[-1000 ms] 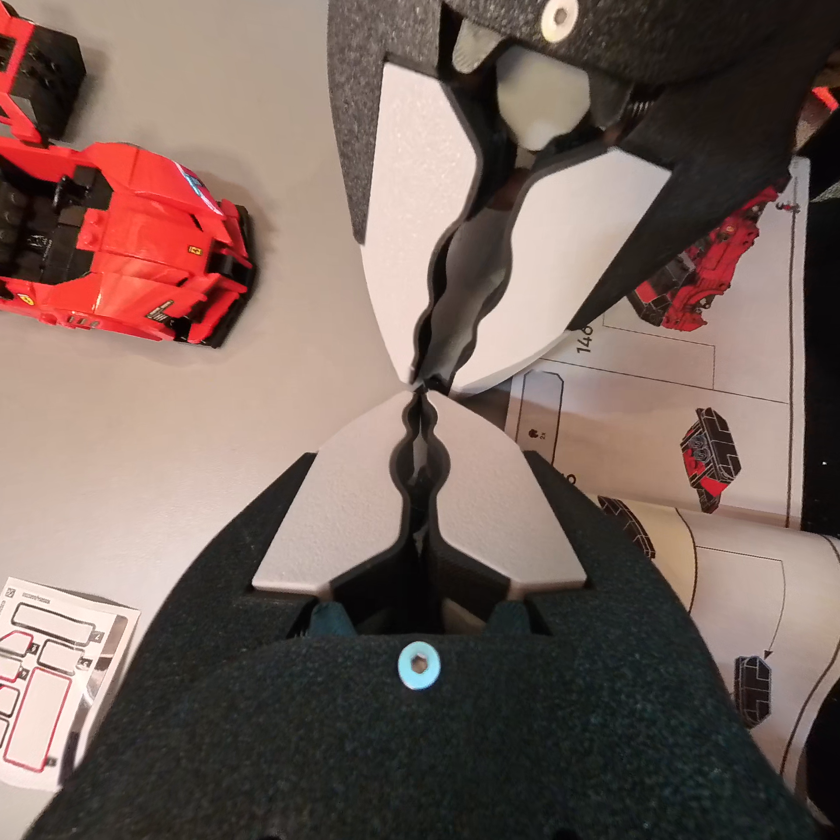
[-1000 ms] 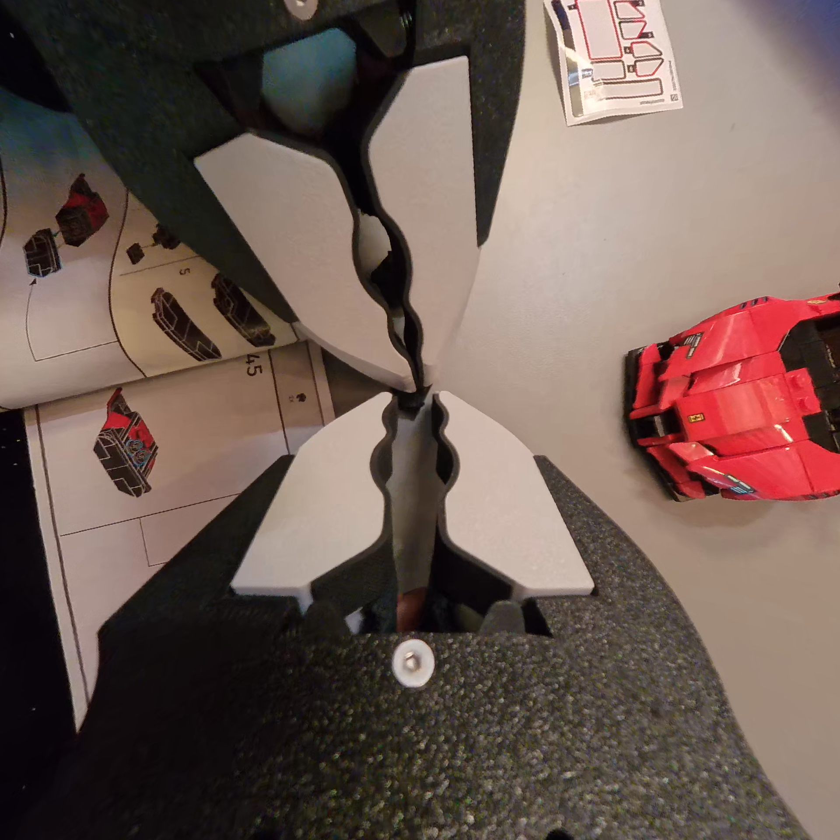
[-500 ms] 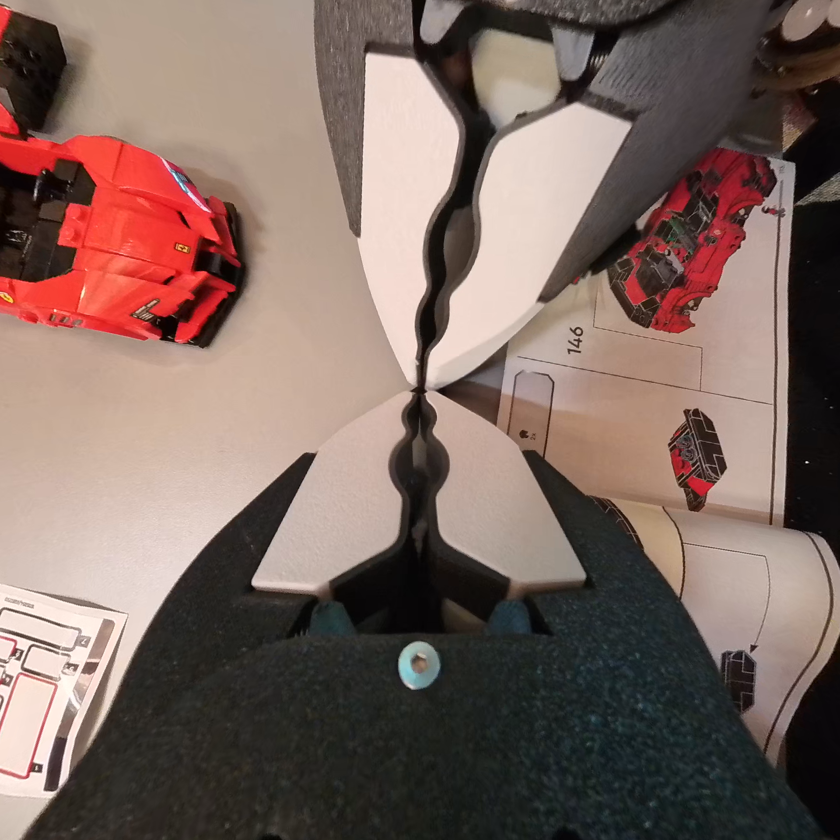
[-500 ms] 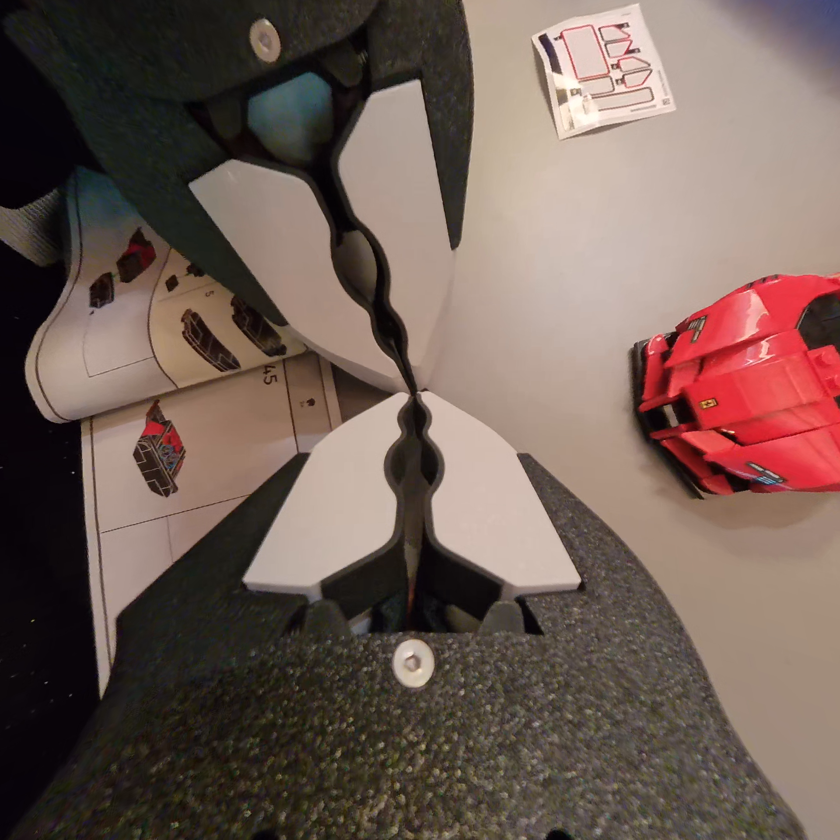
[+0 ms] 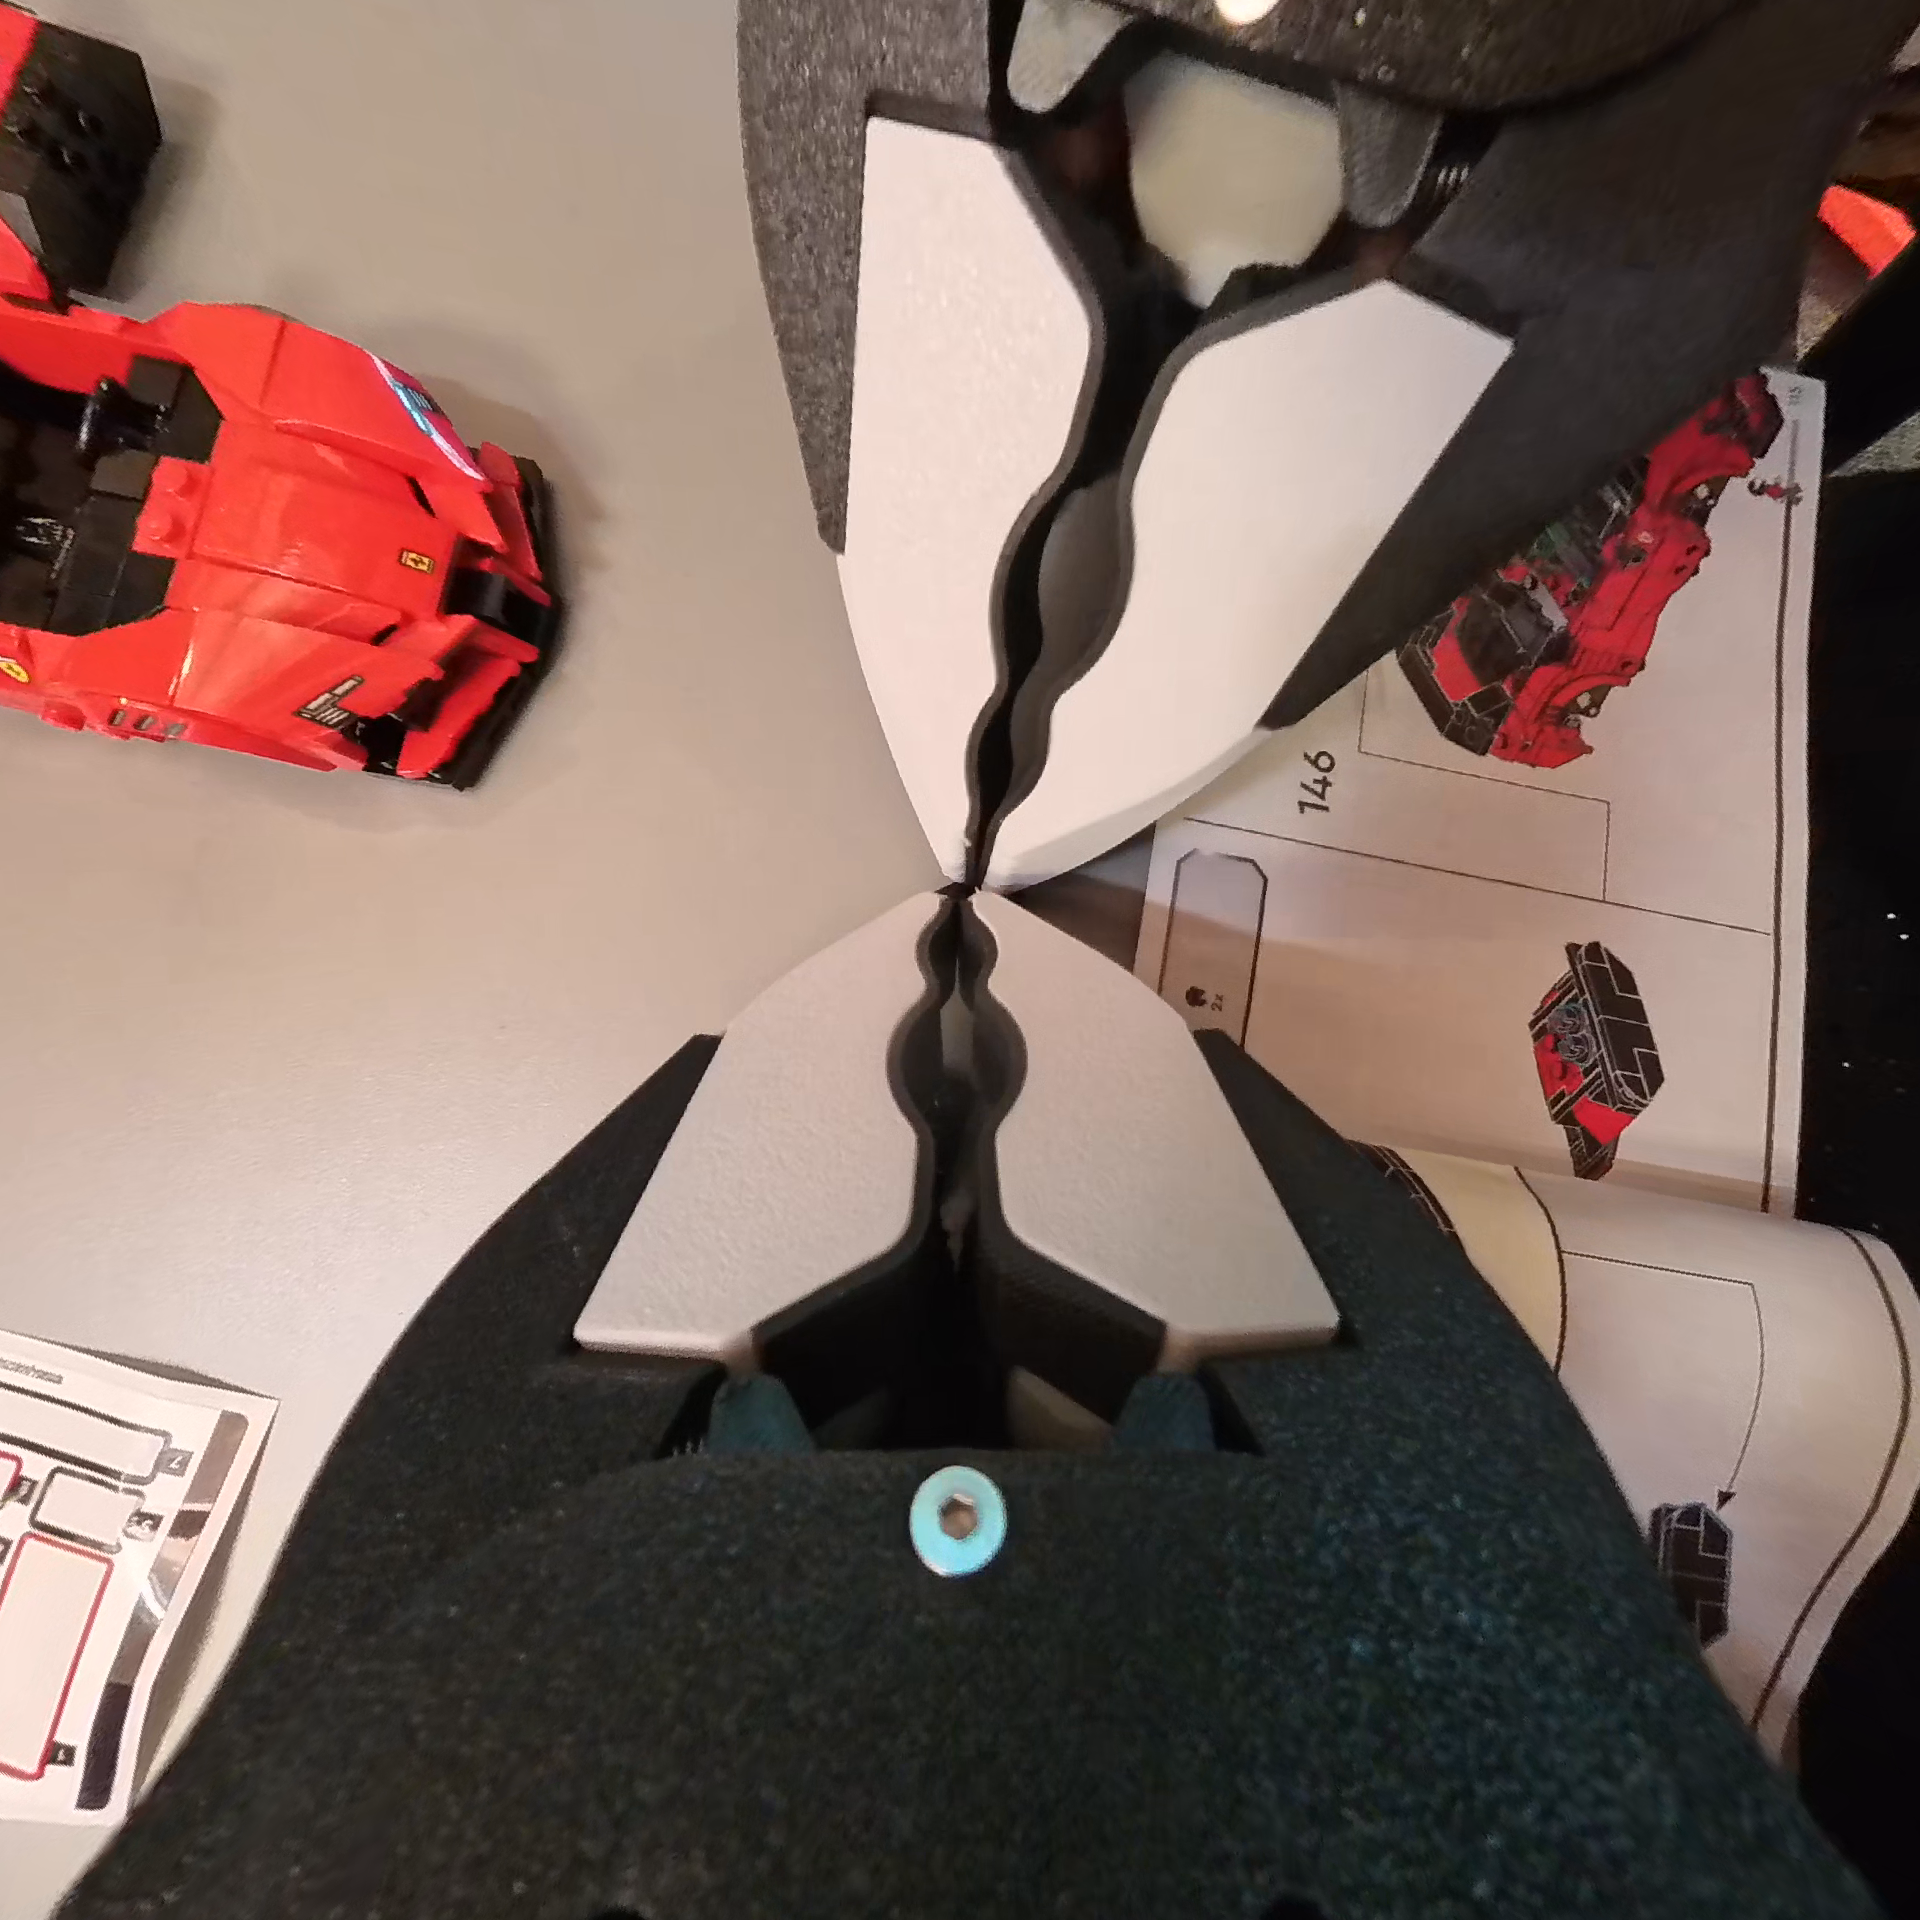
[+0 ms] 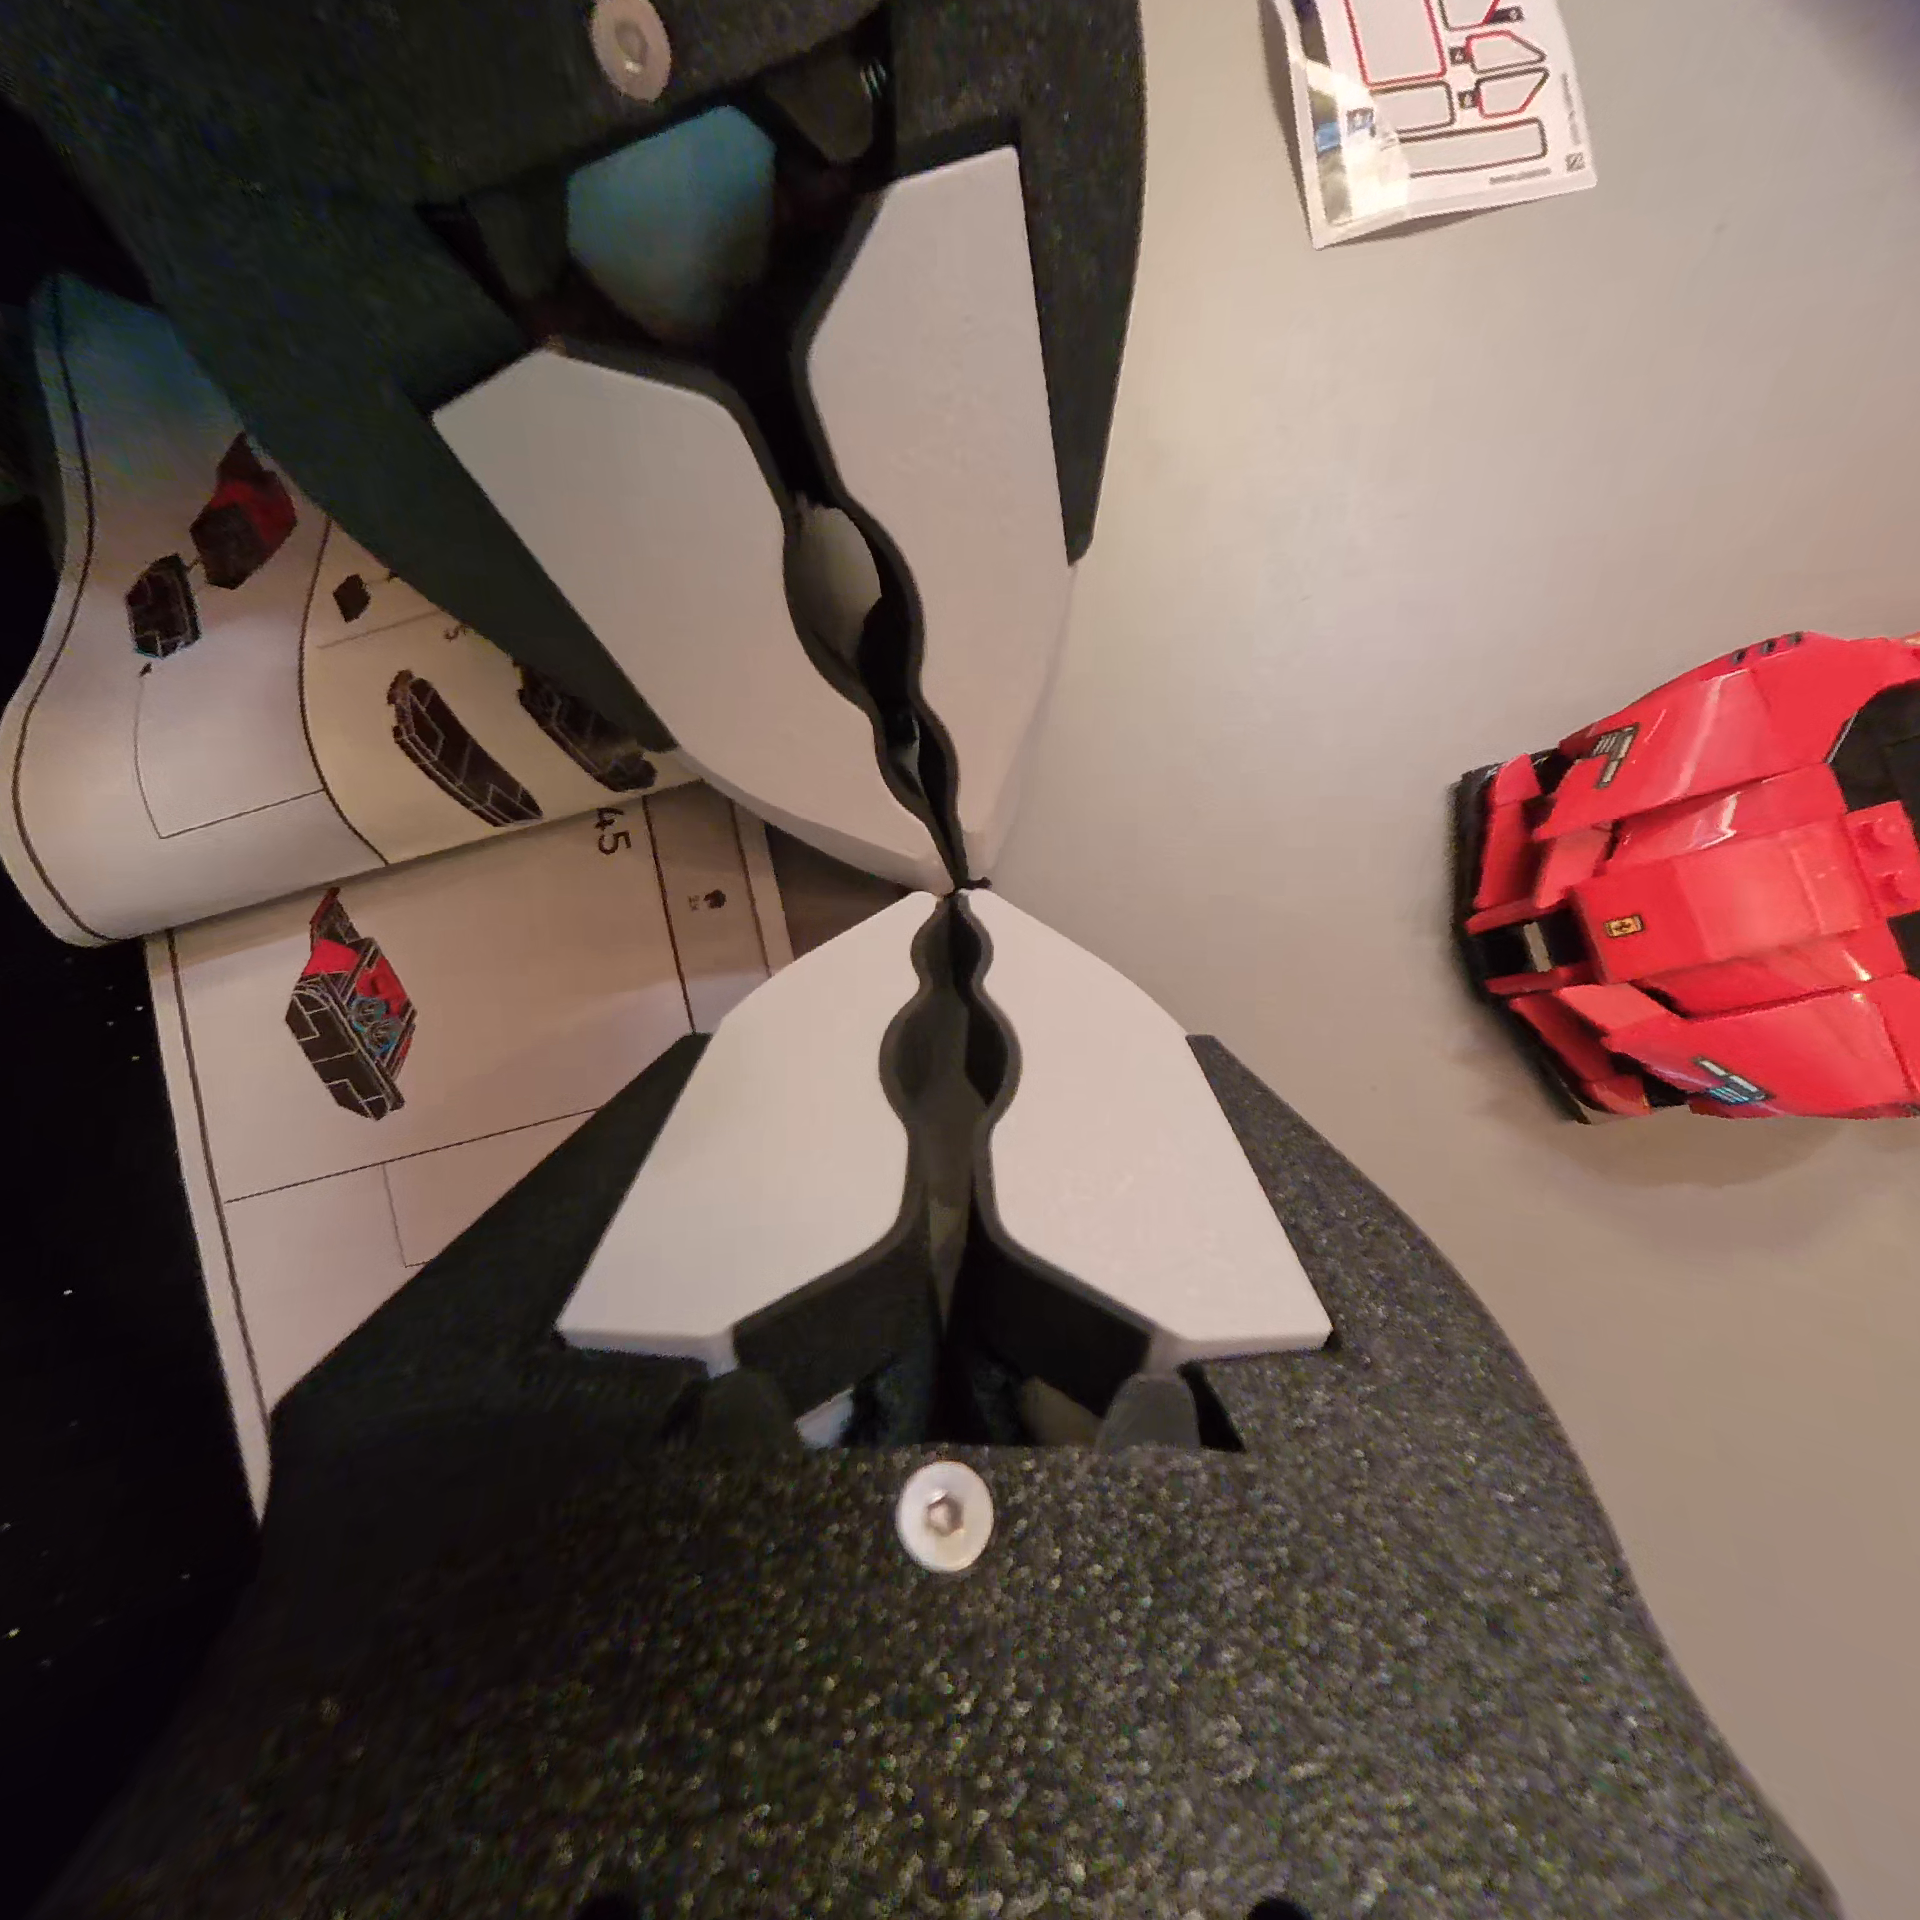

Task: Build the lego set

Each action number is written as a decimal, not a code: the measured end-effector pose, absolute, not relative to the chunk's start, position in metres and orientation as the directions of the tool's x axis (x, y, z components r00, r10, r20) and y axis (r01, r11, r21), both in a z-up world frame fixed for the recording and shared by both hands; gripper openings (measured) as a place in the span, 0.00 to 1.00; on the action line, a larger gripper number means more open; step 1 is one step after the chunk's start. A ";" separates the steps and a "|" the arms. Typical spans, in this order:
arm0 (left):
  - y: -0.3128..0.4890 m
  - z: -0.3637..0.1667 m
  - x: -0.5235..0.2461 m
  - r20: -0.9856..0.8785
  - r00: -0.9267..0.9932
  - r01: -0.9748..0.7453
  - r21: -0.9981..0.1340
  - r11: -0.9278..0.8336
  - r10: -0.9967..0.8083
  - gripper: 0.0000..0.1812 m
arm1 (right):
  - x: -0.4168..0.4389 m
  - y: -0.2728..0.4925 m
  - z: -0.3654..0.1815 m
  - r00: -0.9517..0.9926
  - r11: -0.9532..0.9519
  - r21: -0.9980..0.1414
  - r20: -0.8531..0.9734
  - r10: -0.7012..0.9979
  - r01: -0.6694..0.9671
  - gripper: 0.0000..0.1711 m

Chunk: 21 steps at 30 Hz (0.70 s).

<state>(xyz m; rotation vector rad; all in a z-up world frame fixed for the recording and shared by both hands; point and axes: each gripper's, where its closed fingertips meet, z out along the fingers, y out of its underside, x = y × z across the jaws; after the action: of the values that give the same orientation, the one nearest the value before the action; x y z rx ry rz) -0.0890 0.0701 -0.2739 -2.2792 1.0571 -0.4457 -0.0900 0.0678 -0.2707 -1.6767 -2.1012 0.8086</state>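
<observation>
My left gripper (image 5: 961, 906) and my right gripper (image 6: 956, 906) point at each other and meet tip to tip above the grey table (image 5: 416, 1039). Both are shut. A tiny black piece (image 5: 954, 890) shows as a dark speck where the tips meet, also in the right wrist view (image 6: 971, 885); most of it is hidden. The right gripper (image 5: 979, 852) fills the top of the left wrist view. The left gripper (image 6: 951, 857) fills the top of the right wrist view. A built red Lego car (image 5: 281, 561) stands on the table, apart from both grippers; the right wrist view shows it at the right (image 6: 1714, 914).
An open instruction booklet (image 5: 1455, 987) lies under and beside the grippers, its lower page curled up; it also shows in the right wrist view (image 6: 468, 1039). A sticker sheet (image 5: 94, 1558) lies on the table, at the top of the right wrist view (image 6: 1434, 114). Beyond the booklet is a black surface (image 5: 1860, 935). Only a small space, under 4 cm, lies between the two pairs of fingers.
The right gripper's fingers, slightly apart one second ago, have closed. Both grippers shifted a little while staying tip to tip. The car, booklet and sticker sheet lie as before.
</observation>
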 end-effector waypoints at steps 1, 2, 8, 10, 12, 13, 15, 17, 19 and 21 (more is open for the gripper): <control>0.070 -0.274 -0.089 0.053 0.631 -0.580 -0.630 -0.516 -0.774 0.00 | -0.090 0.068 -0.271 -0.246 0.146 -0.604 -0.087 0.965 0.784 0.01; 0.070 -0.274 -0.089 0.054 0.633 -0.577 -0.631 -0.518 -0.772 0.00 | -0.090 0.068 -0.271 -0.245 0.153 -0.591 -0.079 0.966 0.792 0.01; 0.071 -0.273 -0.088 0.101 0.645 -0.540 -0.641 -0.545 -0.757 0.00 | -0.090 0.071 -0.270 -0.291 0.206 -0.572 -0.061 0.955 0.794 0.00; 0.070 -0.271 -0.087 0.113 0.651 -0.523 -0.650 -0.551 -0.751 0.00 | -0.089 0.073 -0.263 -0.281 0.171 -0.611 -0.087 0.956 0.773 0.00; 0.069 -0.266 -0.087 0.120 0.656 -0.508 -0.660 -0.553 -0.745 0.00 | -0.085 0.076 -0.259 -0.271 0.159 -0.627 -0.086 0.959 0.763 0.00; 0.069 -0.264 -0.088 0.120 0.660 -0.505 -0.661 -0.556 -0.742 0.00 | -0.084 0.079 -0.259 -0.259 0.156 -0.626 -0.076 0.963 0.764 0.00; 0.068 -0.260 -0.092 0.121 0.670 -0.492 -0.667 -0.560 -0.732 0.00 | -0.081 0.078 -0.259 -0.244 0.137 -0.631 -0.086 0.966 0.764 0.04; 0.066 -0.258 -0.091 0.158 0.668 -0.467 -0.673 -0.574 -0.728 0.00 | -0.081 0.074 -0.262 -0.242 0.127 -0.632 -0.098 0.965 0.764 0.08; 0.065 -0.266 -0.093 0.168 0.679 -0.477 -0.638 -0.604 -0.714 0.00 | -0.083 0.071 -0.264 -0.236 0.127 -0.632 -0.091 0.968 0.765 0.07; 0.065 -0.267 -0.096 0.153 0.686 -0.489 -0.628 -0.605 -0.712 0.00 | -0.084 0.070 -0.265 -0.220 0.121 -0.632 -0.080 0.972 0.766 0.07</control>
<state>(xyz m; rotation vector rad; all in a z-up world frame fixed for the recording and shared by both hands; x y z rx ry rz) -0.0964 0.0654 -0.2668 -2.3407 0.9203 -0.5306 -0.0838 0.0704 -0.2652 -1.6892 -2.0531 0.8084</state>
